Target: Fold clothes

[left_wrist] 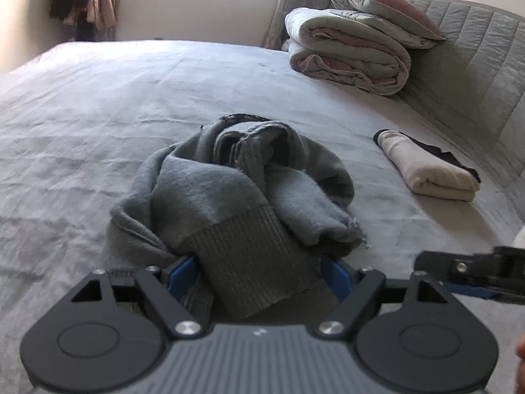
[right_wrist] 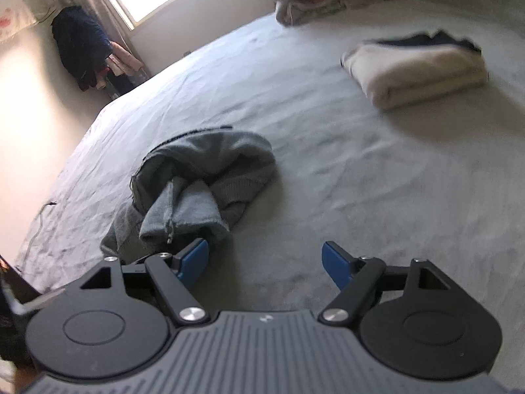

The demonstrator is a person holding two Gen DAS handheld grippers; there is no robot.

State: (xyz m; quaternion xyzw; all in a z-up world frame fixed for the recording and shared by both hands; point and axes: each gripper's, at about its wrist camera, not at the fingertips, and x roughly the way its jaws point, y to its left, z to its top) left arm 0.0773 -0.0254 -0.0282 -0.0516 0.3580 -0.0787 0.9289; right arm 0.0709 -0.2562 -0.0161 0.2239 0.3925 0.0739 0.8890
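A crumpled grey sweater [left_wrist: 229, 190] lies in a heap in the middle of the bed [left_wrist: 98, 115]. My left gripper [left_wrist: 257, 272] is down at its near end, and the ribbed hem [left_wrist: 249, 262] lies between the two blue pads, which stand wide apart. I see no squeeze in the cloth. In the right wrist view the same sweater [right_wrist: 210, 164] sits ahead and to the left. My right gripper [right_wrist: 265, 262] hovers open over bare sheet, its left pad [right_wrist: 193, 259] just short of a sleeve end. The right gripper [left_wrist: 466, 275] also shows at the left view's right edge.
A folded cream garment [left_wrist: 430, 170] [right_wrist: 416, 69] with a dark piece behind it lies to the right. A folded duvet [left_wrist: 347, 52] and pillow [left_wrist: 377, 3] are stacked by the padded headboard [left_wrist: 475, 49]. Clothes [right_wrist: 82, 42] hang near the window. A thin cable [right_wrist: 42, 210] crosses the bed's left side.
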